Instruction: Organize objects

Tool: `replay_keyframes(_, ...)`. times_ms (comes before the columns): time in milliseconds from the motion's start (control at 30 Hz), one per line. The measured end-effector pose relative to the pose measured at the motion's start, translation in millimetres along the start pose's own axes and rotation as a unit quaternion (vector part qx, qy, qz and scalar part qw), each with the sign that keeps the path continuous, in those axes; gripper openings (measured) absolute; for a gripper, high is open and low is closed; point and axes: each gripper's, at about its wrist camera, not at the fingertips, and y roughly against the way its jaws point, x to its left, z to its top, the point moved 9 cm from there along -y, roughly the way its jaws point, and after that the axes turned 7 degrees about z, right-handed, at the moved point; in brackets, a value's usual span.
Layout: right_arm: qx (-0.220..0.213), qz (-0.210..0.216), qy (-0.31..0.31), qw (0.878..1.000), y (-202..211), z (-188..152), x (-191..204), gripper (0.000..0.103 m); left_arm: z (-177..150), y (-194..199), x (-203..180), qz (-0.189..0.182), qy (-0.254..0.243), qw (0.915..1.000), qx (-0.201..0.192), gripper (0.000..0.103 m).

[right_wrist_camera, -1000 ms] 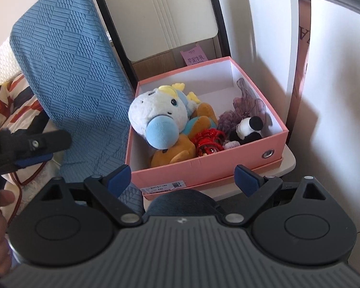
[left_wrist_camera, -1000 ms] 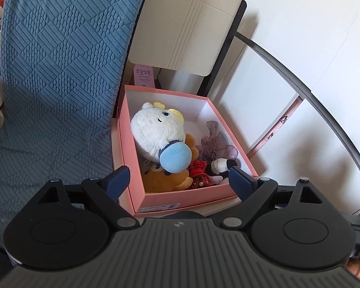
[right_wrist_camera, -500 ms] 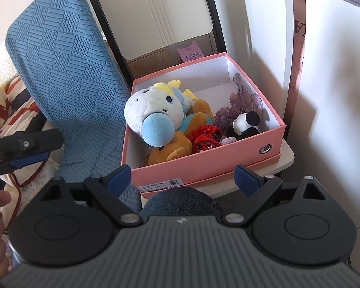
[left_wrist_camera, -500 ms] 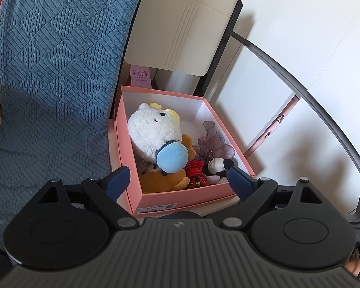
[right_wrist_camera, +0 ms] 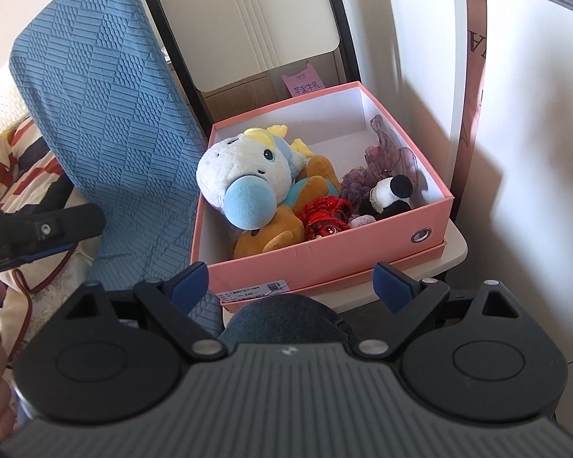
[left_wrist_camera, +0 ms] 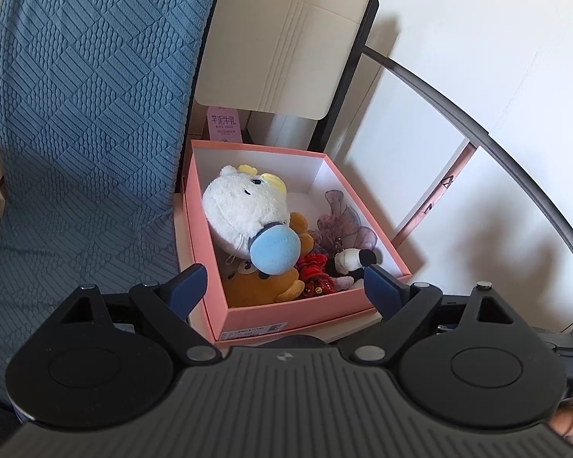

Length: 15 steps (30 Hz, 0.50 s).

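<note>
The toys sit packed in the pink box (right_wrist_camera: 324,259) on the small table's (right_wrist_camera: 452,253) top, white plush (right_wrist_camera: 244,179) leftmost; nothing looks left outside, I'd judge. Left gripper (left_wrist_camera: 282,286) and right gripper (right_wrist_camera: 292,280) hover back, jaws apart, empty

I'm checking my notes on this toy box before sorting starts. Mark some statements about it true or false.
1. The pink box has no lid on. True.
2. The white plush has a red snout. False: the snout is light blue.
3. The left gripper holds the panda toy. False: it is open and empty.
4. The right gripper is open. True.
5. The red toy lies outside the box. False: it lies inside.
</note>
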Motion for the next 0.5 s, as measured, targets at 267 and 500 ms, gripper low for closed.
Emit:
replay_keyframes(267,0.005,-0.002,-0.005,1.0,-0.4,-3.6,-3.2,0.094,-1.4,0.1,-1.9,-0.002,-0.005,1.0,0.003,0.092)
replay_keyframes(500,0.005,-0.005,-0.003,1.0,1.0,-4.1,-2.8,0.094,-1.9,3.1,-3.2,-0.006,-0.01,0.9999,0.0,0.092)
